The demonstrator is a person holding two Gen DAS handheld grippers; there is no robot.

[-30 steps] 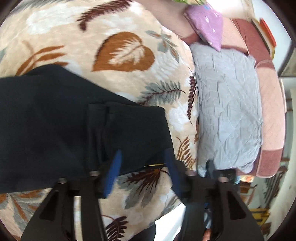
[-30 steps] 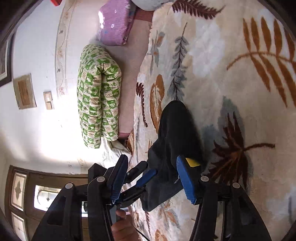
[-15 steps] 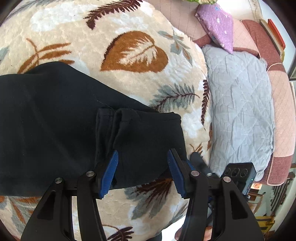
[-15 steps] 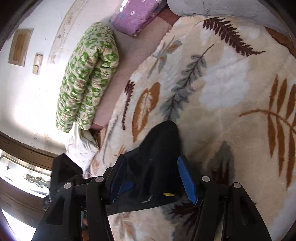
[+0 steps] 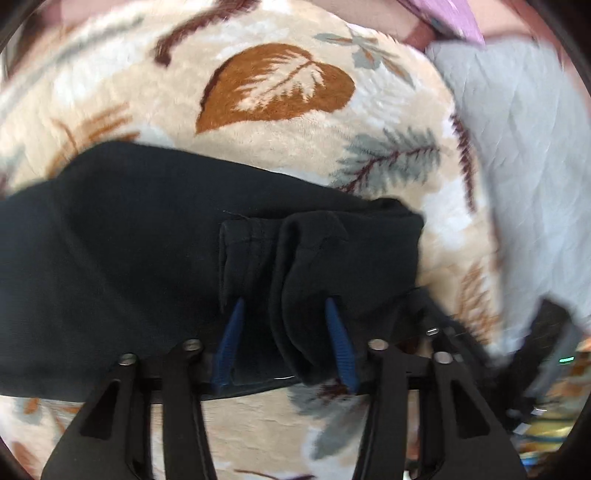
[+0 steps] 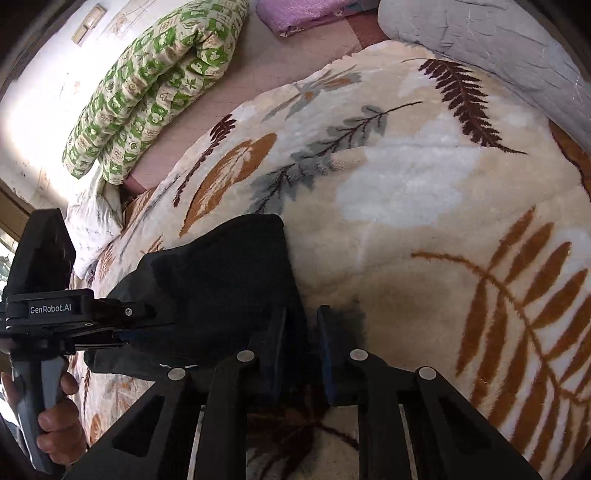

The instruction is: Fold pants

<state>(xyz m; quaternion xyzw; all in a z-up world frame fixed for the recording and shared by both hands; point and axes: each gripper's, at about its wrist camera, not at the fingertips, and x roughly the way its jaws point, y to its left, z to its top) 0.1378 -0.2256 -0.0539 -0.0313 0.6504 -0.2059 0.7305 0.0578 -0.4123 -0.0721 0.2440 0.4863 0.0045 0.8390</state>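
The black pants (image 5: 140, 236) lie on the leaf-patterned blanket (image 5: 273, 88); they also show in the right wrist view (image 6: 221, 280). My left gripper (image 5: 284, 321) has its blue fingers (image 5: 231, 332) pressed into a bunched fold at the pants' near edge, closing on the cloth. My right gripper (image 6: 301, 328) is shut on the pants' edge, with cloth pinched between its narrow fingers. In the right wrist view the left gripper (image 6: 136, 325) is at the left, its tips buried in the fabric.
A grey quilted cover (image 5: 532, 155) lies to the right of the blanket. A green patterned rolled quilt (image 6: 155, 85) and a purple pillow (image 6: 299, 11) lie at the far side, by the wall. A hand (image 6: 55, 421) holds the left gripper's handle.
Both grippers have closed from wide open onto the near edge of the pants. The left gripper pushed forward into the cloth and bunched it.
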